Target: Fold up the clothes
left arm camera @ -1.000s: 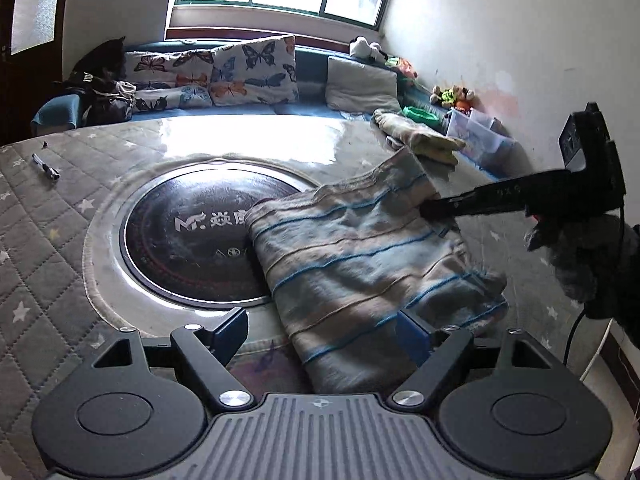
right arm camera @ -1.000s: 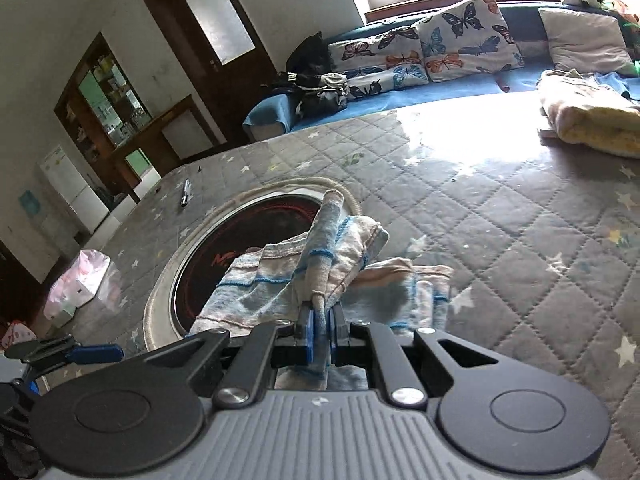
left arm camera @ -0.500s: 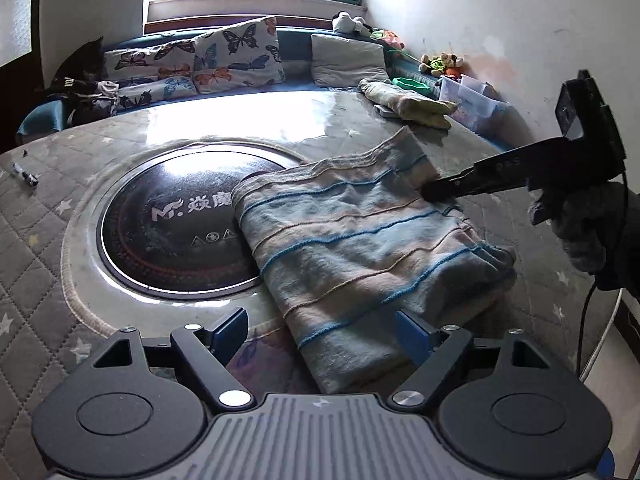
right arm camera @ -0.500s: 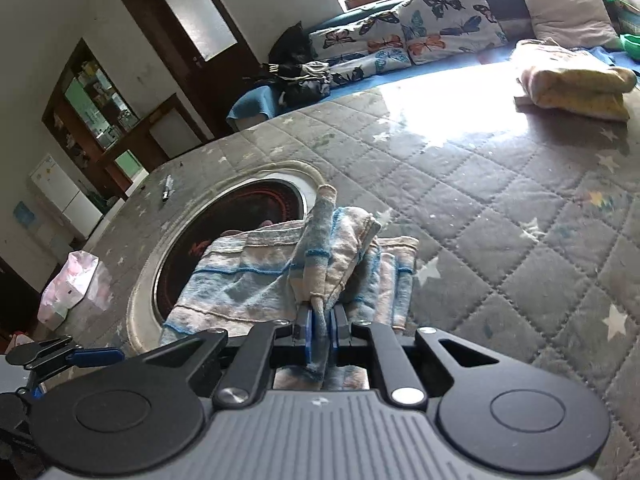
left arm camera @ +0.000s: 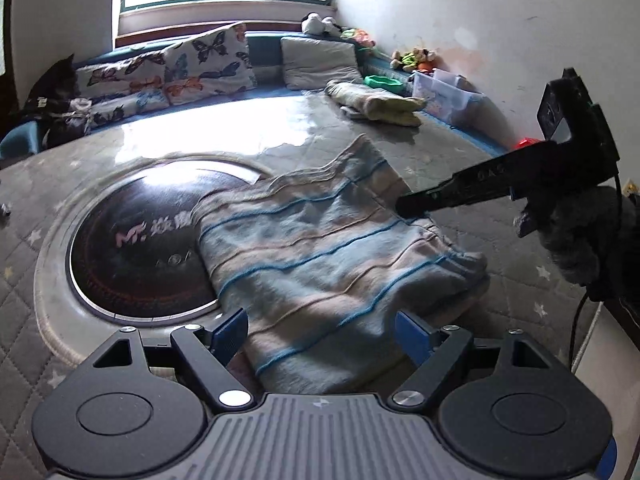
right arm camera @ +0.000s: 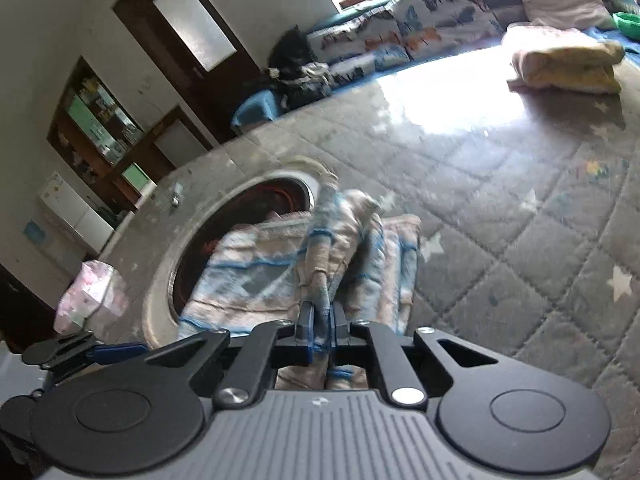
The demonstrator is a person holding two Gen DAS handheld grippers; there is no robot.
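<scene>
Left wrist view: one striped garment [left arm camera: 320,256] lies folded on the quilted worktop [left arm camera: 24,344], partly covering the one dark round plate [left arm camera: 136,240] set into it. The left claw [left arm camera: 320,330] is spread wide, holding nothing, its two blue pads either side of the garment's near edge. The right claw [left arm camera: 408,208] pinches the garment's far side.

Right wrist view: the right claw [right arm camera: 320,330] is clamped on a raised fold of the garment [right arm camera: 248,272] beside the plate [right arm camera: 248,216]. One folded yellow bundle [right arm camera: 564,64] lies well beyond.

The left gripper [left arm camera: 320,330] stood wide open, low and level. The right gripper [right arm camera: 320,330] was closed tightly, reaching in from the right side.
</scene>
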